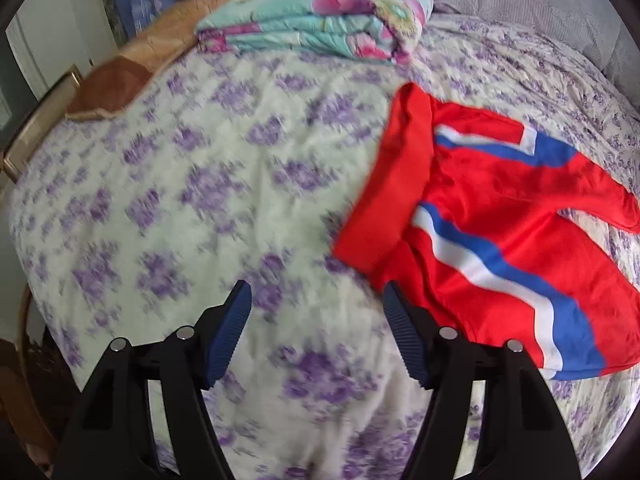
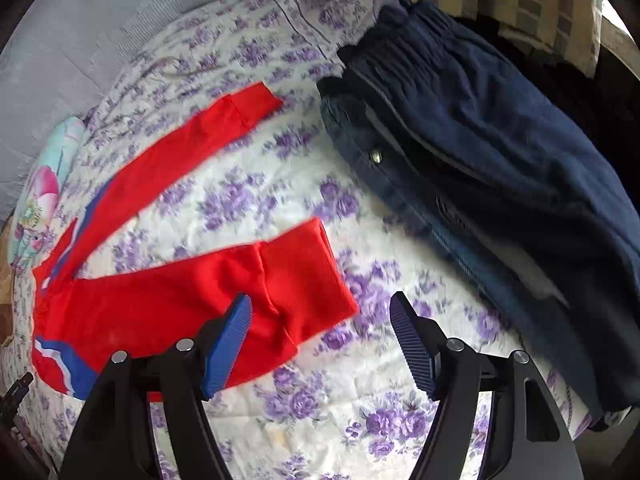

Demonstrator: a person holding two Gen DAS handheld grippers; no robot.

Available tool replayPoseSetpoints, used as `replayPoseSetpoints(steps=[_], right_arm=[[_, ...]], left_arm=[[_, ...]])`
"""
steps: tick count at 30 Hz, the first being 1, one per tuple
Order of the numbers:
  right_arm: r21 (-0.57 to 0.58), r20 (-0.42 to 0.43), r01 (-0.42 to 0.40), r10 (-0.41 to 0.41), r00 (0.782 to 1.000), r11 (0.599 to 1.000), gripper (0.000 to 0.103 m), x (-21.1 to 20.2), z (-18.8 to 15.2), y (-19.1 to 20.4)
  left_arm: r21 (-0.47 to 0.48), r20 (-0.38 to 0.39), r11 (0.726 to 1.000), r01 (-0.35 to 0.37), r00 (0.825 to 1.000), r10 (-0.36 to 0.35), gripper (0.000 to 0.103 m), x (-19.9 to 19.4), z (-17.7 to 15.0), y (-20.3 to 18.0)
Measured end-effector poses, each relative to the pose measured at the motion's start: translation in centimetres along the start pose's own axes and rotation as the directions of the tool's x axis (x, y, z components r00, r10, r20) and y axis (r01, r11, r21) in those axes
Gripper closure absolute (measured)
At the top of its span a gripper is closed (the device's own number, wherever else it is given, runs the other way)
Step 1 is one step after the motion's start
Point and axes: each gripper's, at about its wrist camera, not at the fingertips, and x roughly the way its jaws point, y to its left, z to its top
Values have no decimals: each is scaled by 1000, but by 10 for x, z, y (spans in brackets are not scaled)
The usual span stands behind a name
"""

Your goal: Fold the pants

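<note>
Red pants (image 1: 492, 216) with blue and white stripes lie spread flat on the flowered bed cover (image 1: 200, 184). In the left wrist view the waistband end faces me, just right of my open, empty left gripper (image 1: 316, 296). In the right wrist view the two legs of the red pants (image 2: 192, 292) are apart, cuffs pointing right. My right gripper (image 2: 320, 308) is open and empty above the cover, its left finger over the near leg's cuff area.
A folded floral quilt (image 1: 320, 20) and a brown pillow (image 1: 132, 68) lie at the far side of the bed. A pile of dark blue garments (image 2: 480, 160) lies on the bed's right. The bed edge and a wooden frame are at the left.
</note>
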Motion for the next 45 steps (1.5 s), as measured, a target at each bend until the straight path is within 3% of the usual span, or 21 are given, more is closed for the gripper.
replayPoseSetpoints(steps=[5,10,13,16,17,18,20,23,28,30,31,33,35,36,38,40,45], right_arm=[[53,28,-142,141,990,988,31,21,44,37],[88,16,-174,173,985,981,31,54,67,66],[78,8,-187,187,982,979,31,62,70,79],[47,-16,-178,179,984,983,31,71,67,90],[45,-24,-174,175,984,984,31,75,66,91],[49,-30,-172,173,984,984,31,79,66,92],[65,-38,-160,163,986,985,31,85,66,92],[73,-40,-143,146,988,987,31,93,69,92],[75,-26,-131,133,991,989,31,102,86,92],[73,-14,-131,132,991,989,31,105,97,91],[67,-12,-134,135,991,989,31,106,103,91],[43,-20,-141,142,990,989,31,113,117,93],[14,-19,-130,130,991,991,31,122,135,94],[-1,-13,-116,116,993,993,31,127,145,94],[-8,3,-110,110,994,994,30,137,166,90],[12,-18,-113,113,993,993,29,153,187,82],[54,-79,-116,120,990,992,29,198,215,64]], left_arm=[[78,164,992,95,981,-106,37,-5,87,-25],[175,97,965,194,972,-213,39,60,146,-85],[198,53,948,248,963,-263,48,95,155,-99],[192,23,930,313,946,-323,48,119,160,-102],[190,2,926,325,943,-332,55,126,160,-103],[203,-22,921,334,941,-337,63,134,159,-108],[254,-19,925,283,957,-288,80,140,156,-115],[229,-12,924,307,950,-313,92,138,160,-104],[244,-14,945,216,976,-219,95,141,174,-85],[184,-19,969,165,986,-165,103,147,182,-74],[140,2,984,110,994,-112,103,146,185,-64],[131,9,979,157,987,-160,103,143,191,-53],[226,2,959,170,985,-175,102,135,189,-62],[274,15,946,175,982,-187,96,129,187,-68],[339,32,924,175,980,-198,52,124,183,-83],[370,40,913,169,980,-197,39,129,179,-94],[271,-44,938,216,976,-211,39,164,183,-95]])
